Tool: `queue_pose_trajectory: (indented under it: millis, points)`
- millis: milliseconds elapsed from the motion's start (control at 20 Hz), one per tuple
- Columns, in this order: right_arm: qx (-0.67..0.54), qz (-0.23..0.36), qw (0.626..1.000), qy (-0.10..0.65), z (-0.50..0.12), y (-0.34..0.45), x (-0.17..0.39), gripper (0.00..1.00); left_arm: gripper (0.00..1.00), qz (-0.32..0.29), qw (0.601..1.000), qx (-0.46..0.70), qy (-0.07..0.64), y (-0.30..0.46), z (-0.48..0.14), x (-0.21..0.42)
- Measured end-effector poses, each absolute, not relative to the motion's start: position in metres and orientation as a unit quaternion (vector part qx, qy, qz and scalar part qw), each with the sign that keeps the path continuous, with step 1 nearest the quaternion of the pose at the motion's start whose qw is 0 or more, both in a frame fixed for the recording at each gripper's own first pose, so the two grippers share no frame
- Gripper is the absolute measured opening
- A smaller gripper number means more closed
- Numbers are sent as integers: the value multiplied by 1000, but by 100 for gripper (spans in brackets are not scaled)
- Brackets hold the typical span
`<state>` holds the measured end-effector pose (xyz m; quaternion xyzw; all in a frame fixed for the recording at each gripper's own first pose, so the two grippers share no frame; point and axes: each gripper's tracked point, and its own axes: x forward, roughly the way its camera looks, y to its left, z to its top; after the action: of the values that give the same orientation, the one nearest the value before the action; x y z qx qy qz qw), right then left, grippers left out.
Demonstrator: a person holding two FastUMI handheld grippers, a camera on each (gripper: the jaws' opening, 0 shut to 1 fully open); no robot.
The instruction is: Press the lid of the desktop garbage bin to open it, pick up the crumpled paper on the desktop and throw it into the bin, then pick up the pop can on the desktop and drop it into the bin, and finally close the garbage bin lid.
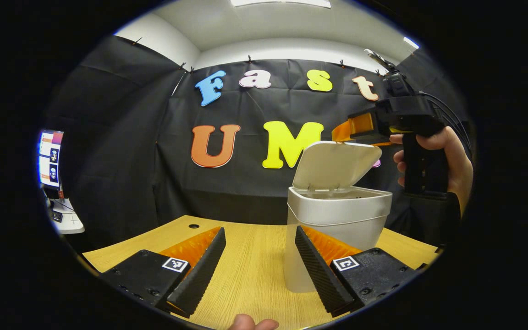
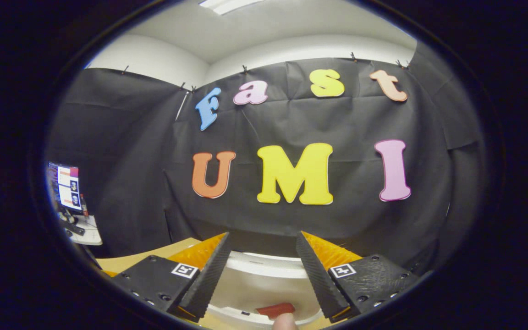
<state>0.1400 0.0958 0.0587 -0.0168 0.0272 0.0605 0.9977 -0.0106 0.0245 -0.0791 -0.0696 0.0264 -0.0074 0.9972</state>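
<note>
- A white desktop bin (image 1: 337, 229) stands on the wooden worktop (image 1: 250, 270), toward its right side and away from the far edge; its lid (image 1: 335, 165) is tipped up and open.
- The right gripper (image 1: 360, 130), held in a hand (image 1: 447, 160), hovers just above and behind the raised lid. In the right gripper view its fingers are spread and empty, looking down into the bin mouth (image 2: 264, 284), where something red (image 2: 275, 309) lies inside, possibly the can.
- The left gripper (image 1: 259, 256) sits low over the worktop just in front of the bin, fingers spread, holding nothing.
- Risk: closing looks like the step left. A push on the lid from behind could tip the light bin toward the near edge.
- Risk: the lid could spring back open if it is not pressed until it latches.
- Risk: the left fingers, close to the bin wall, could nudge it sideways.
</note>
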Motion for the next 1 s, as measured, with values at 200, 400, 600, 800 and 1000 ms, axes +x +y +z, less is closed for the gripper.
queue_pose_trajectory:
  millis: [200, 400, 600, 800, 1000]
  points:
    - [-7, 71, 996, 54, 35, 98, 126, 88, 98, -12, 998, -58, 25, 18, -79, -12]
    - [-12, 66, 995, 68, 20, 92, 116, 94, 98, -18, 998, -56, 23, 12, -81, -9]
    - [-15, 67, 994, 85, 1, 91, 107, 91, 98, -26, 998, -55, 22, 6, -81, -6]
    - [-5, 64, 993, 101, -18, 88, 106, 92, 98, -34, 998, -40, 17, 3, -82, -4]
    - [-9, 56, 992, 110, -25, 84, 107, 95, 99, -36, 998, -50, 7, 5, -81, -3]
